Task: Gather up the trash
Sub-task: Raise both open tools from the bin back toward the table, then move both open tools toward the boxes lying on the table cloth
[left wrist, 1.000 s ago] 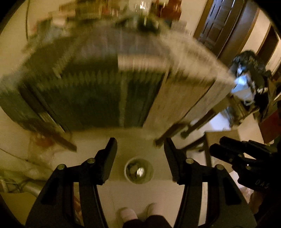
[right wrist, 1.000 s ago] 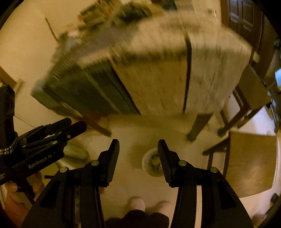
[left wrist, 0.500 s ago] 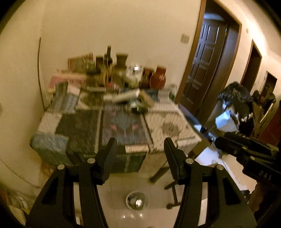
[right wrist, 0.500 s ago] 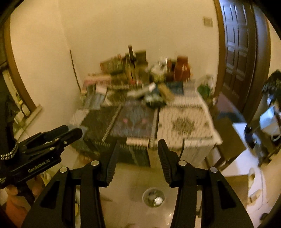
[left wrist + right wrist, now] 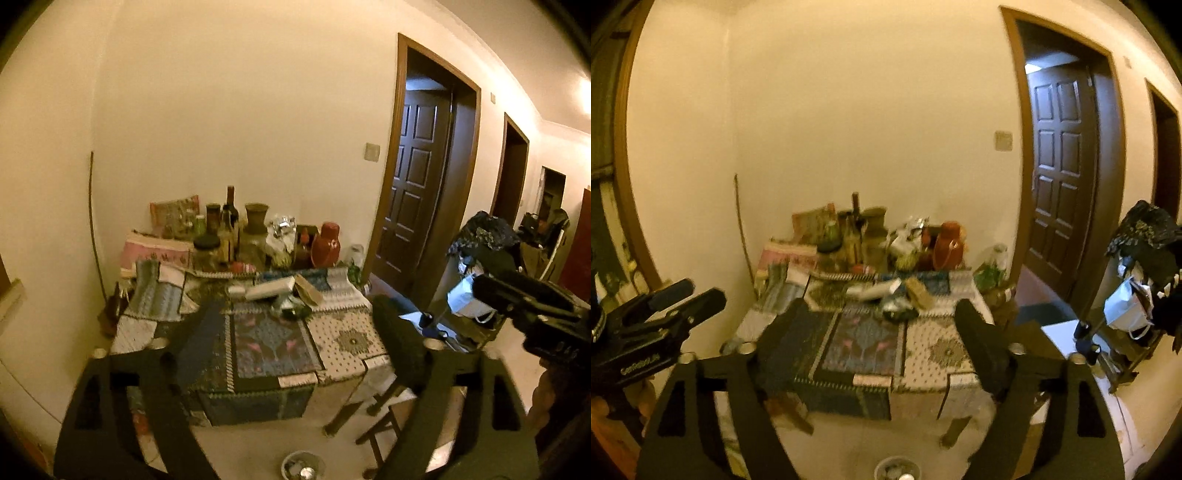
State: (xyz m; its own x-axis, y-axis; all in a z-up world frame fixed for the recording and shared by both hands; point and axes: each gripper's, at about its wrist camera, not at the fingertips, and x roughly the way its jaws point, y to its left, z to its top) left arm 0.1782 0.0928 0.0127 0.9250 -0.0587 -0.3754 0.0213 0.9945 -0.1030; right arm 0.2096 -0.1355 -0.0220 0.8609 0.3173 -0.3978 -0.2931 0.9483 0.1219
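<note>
A table with a patterned patchwork cloth stands ahead against the wall. Loose items lie on its middle: a white tube-like wrapper, a brown packet and a dark crumpled piece. A small round bin with trash stands on the floor below. My left gripper is open and empty, well short of the table. My right gripper is open and empty too. Each gripper shows at the edge of the other's view.
Bottles, jars and a red jug crowd the table's far side. A stool stands at the table's right. A dark door is at the right, with a rack of bags beyond.
Both views have tilted up from the floor and bin to the table and wall. Both grippers now stand wider open than before.
</note>
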